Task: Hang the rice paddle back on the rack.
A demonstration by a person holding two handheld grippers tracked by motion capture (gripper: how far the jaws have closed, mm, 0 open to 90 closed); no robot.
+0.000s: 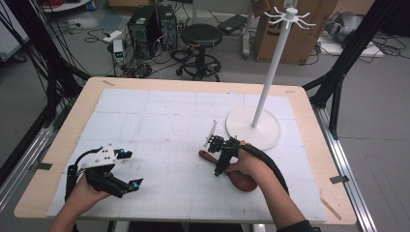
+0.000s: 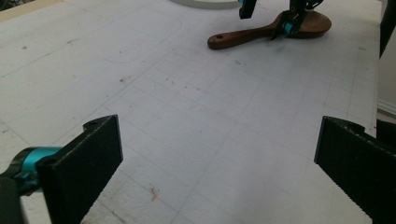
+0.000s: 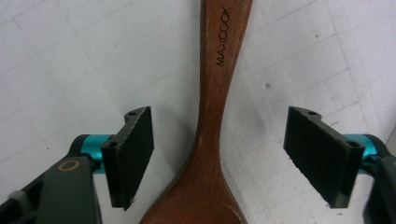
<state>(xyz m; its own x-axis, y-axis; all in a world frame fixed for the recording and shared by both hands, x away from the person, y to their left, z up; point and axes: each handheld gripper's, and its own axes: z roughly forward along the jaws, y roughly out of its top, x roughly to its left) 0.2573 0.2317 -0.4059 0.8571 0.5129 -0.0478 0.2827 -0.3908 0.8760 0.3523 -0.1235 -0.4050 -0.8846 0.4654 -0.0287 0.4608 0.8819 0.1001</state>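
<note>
- Dark brown wooden spoon (image 3: pixel 212 154) with "MAXCOOK" printed on its handle lies flat on the white gridded mat (image 1: pixel 164 121), toward the right front of the pale wooden table (image 1: pixel 63 140), near the round base of the white hook stand (image 1: pixel 270 72).
- Right gripper (image 3: pixel 219 156) hangs just above the spoon's neck, jaws spread wide, one on each side of the wood, not touching it.
- Its handle points away toward the table's middle; the bowl sits under the person's right hand (image 1: pixel 249 164).
- Left gripper (image 1: pixel 126 170) rests over the mat at the left front, well apart from the spoon, jaws wide and holding nothing.
</note>
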